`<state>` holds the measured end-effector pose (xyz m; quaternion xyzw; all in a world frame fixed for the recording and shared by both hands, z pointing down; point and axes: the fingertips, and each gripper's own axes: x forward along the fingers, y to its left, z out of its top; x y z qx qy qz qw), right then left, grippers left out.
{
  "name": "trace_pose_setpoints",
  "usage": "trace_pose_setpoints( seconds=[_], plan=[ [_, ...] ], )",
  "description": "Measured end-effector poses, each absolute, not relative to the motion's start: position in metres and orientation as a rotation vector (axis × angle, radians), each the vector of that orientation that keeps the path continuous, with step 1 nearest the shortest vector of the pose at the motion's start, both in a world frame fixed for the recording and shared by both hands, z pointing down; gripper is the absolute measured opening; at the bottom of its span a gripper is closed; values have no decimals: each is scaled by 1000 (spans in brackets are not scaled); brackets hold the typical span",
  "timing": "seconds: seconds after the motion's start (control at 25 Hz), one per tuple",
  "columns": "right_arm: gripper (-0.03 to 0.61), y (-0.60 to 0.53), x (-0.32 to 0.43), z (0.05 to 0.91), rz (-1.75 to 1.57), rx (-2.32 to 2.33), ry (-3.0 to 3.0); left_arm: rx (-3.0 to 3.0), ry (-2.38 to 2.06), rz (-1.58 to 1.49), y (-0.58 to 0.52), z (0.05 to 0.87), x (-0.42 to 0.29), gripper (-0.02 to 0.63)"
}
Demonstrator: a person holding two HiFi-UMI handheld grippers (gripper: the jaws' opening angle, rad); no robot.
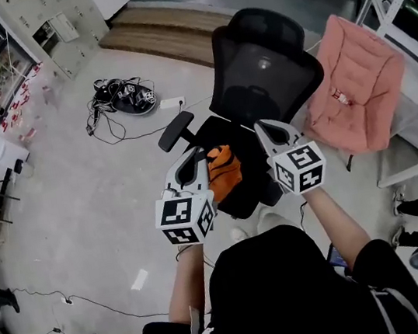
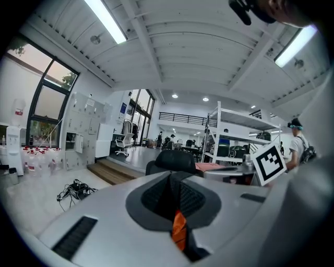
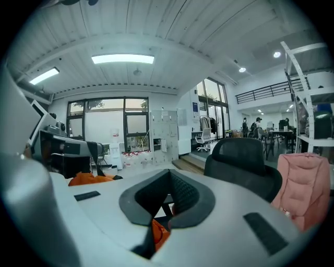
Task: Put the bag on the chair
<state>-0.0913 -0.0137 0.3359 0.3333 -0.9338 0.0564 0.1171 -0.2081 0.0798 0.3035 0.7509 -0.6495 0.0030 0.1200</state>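
Orange bag (image 1: pixel 224 172), largely hidden at the chair (image 1: pixel 263 59), is clamped by left tool (image 1: pixel 192 159) and right tool (image 1: pixel 269 131).

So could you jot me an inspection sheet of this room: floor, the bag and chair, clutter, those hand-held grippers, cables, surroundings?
Surface: grey floor.
Job's things: orange bag held above the seat of the black chair; contact unclear.
Clutter: white scrap on the floor.
Grippers: left hand-held gripper shut on the bag's orange strap; right hand-held gripper shut, apparently on the bag too.
Cables: black cable tangle left of the chair; thin cable at lower left.
Surroundings: pink padded chair, lockers, wooden steps.
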Motion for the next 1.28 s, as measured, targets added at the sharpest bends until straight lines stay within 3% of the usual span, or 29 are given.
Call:
trace_pose_setpoints(
  seconds=[1.28],
  plan=[
    [2, -160, -57, 402, 365, 1058, -2610, 2187, -1773, 169, -81, 360, -188, 6]
  ],
)
